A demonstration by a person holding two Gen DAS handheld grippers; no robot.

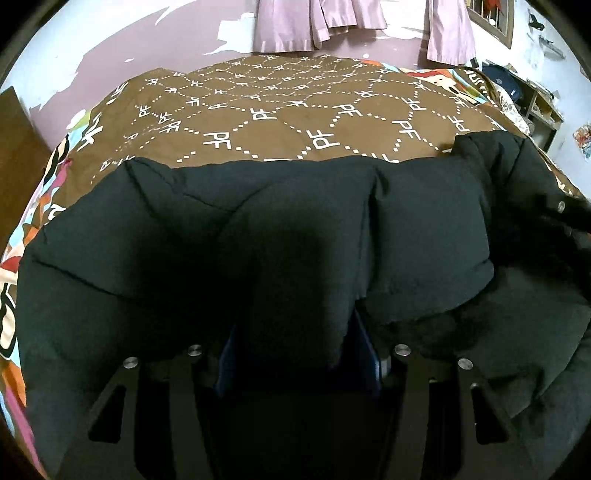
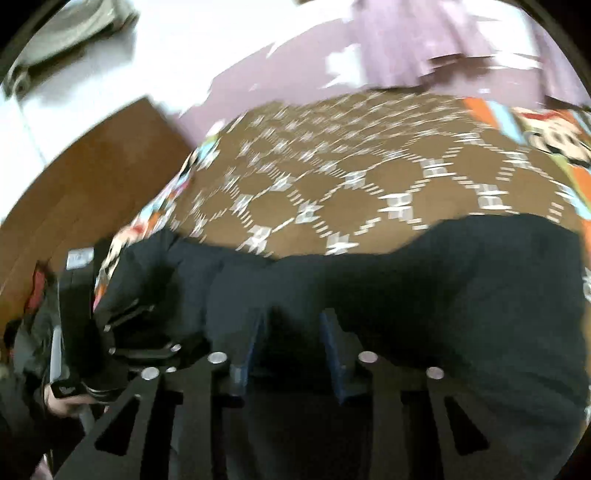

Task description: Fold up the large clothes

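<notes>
Two grippers are on one garment: a bulky black quilted puffer jacket (image 1: pixel 295 229) lying across the near edge of a bed covered by a brown bedspread with white dotted lattice and "PF" lettering (image 1: pixel 280 125).

Left gripper (image 1: pixel 295 354): a thick fold of the jacket sits between its blue-padded fingers (image 1: pixel 364 343), jaws clamped on it. Right gripper (image 2: pixel 291 339): jacket fabric fills the gap between its blue fingers (image 2: pixel 328 332) too, so it looks clamped on the jacket's edge, though that view is motion-blurred.

Handling, my read: soft, puffy, springy fill, light for its size. Shell looks smooth, probably slippery, and it will likely rebound after each fold. Best hold is a deep bite on a quilted seam or hem, not the puffed middle. A snap button (image 1: pixel 561 206) shows on the right part, apparently near the front opening.

Containers: open wooden shelf unit (image 1: pixel 543 107) at far right by the wall; contents too small to tell. Pink curtains (image 1: pixel 295 26) hang behind the bed.
</notes>
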